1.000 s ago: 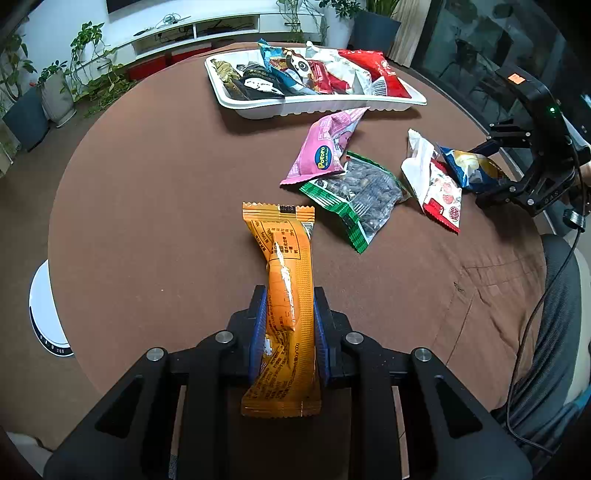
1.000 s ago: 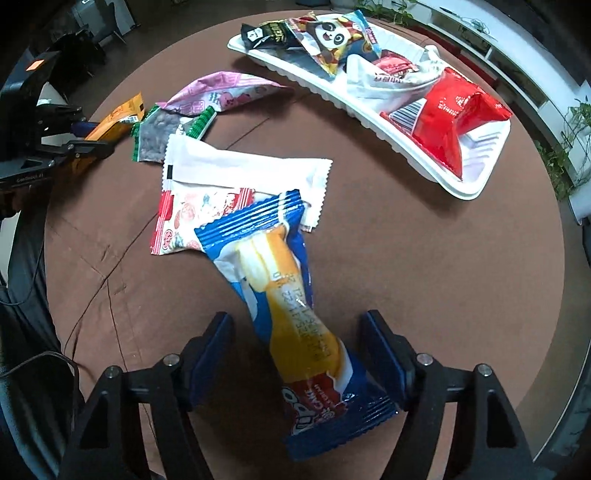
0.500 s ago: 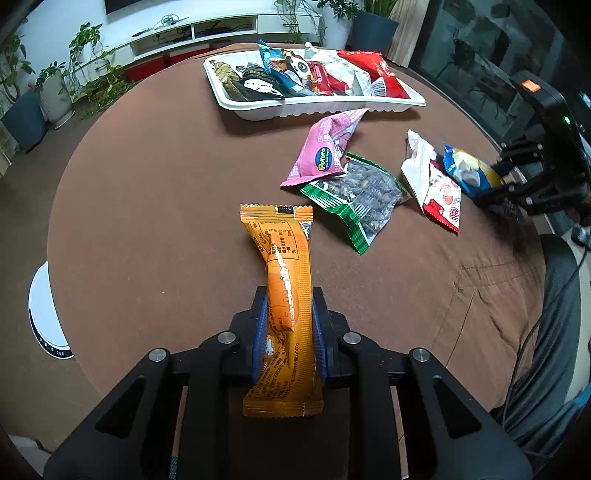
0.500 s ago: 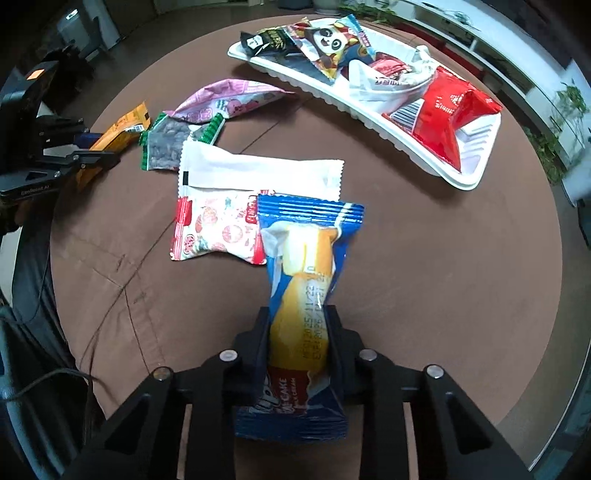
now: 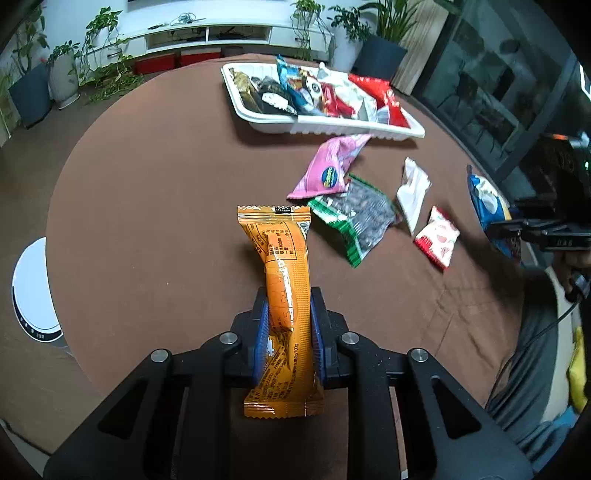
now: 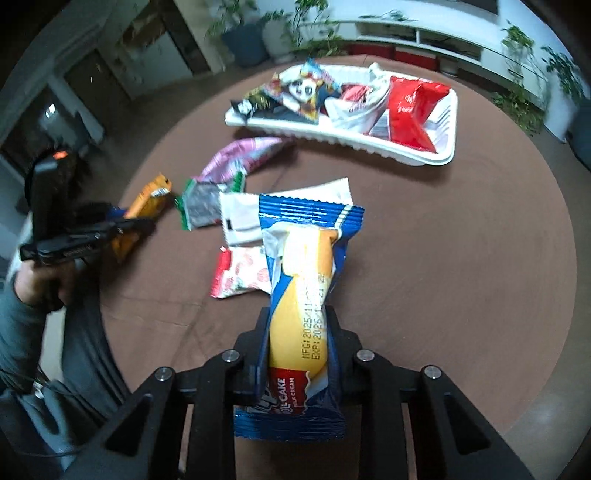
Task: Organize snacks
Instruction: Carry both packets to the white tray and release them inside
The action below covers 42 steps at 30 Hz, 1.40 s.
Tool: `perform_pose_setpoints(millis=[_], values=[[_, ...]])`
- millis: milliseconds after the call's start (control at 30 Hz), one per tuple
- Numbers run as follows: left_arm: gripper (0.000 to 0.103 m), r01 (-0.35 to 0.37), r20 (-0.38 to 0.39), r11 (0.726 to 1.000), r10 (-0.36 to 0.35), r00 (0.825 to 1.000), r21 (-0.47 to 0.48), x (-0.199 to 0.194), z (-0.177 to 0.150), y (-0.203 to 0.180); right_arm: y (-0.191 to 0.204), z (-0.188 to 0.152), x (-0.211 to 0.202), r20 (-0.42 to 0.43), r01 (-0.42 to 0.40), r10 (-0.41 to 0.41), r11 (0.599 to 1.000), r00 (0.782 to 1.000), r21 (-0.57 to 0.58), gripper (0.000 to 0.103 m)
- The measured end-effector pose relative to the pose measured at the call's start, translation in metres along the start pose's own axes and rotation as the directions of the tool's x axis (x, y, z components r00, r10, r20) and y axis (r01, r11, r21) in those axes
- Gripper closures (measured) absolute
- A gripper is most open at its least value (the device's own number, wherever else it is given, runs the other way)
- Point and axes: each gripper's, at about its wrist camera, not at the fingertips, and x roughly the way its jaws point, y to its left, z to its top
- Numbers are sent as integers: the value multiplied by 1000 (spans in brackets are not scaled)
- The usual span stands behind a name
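My left gripper (image 5: 287, 314) is shut on an orange snack bar (image 5: 282, 266) and holds it above the brown round table (image 5: 155, 192). My right gripper (image 6: 297, 328) is shut on a blue roll-cake packet (image 6: 304, 280), lifted off the table. The white tray (image 5: 332, 127) with several snack packets stands at the far side; it also shows in the right wrist view (image 6: 406, 151). Loose on the table lie a pink packet (image 5: 328, 170), a green seed packet (image 5: 358, 218), a white packet (image 5: 413, 195) and a small red-and-white packet (image 5: 439, 236).
A white round appliance (image 5: 31, 291) stands on the floor left of the table. Plants and a white low shelf (image 5: 207, 33) are beyond the table. The tablecloth is wrinkled near the person's side (image 5: 443, 295).
The right gripper closed on the blue roll-cake packet and lifted it, turning toward the tray. The left gripper kept its hold on the orange bar and raised it slightly.
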Motion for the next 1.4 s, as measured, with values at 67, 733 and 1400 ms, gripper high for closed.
perform_pose_setpoints(millis=[67, 733, 1400], values=[[85, 27, 16, 1000, -26, 1000, -14, -4, 3, 0, -4, -3, -8, 32, -24, 23, 999, 999, 36, 75], [85, 172, 196, 981, -153, 969, -86, -26, 175, 19, -51, 109, -33, 264, -103, 24, 951, 964, 290, 75], [85, 52, 73, 997, -47, 996, -63, 81, 259, 23, -51, 246, 75, 134, 23, -65, 955, 989, 295, 75]])
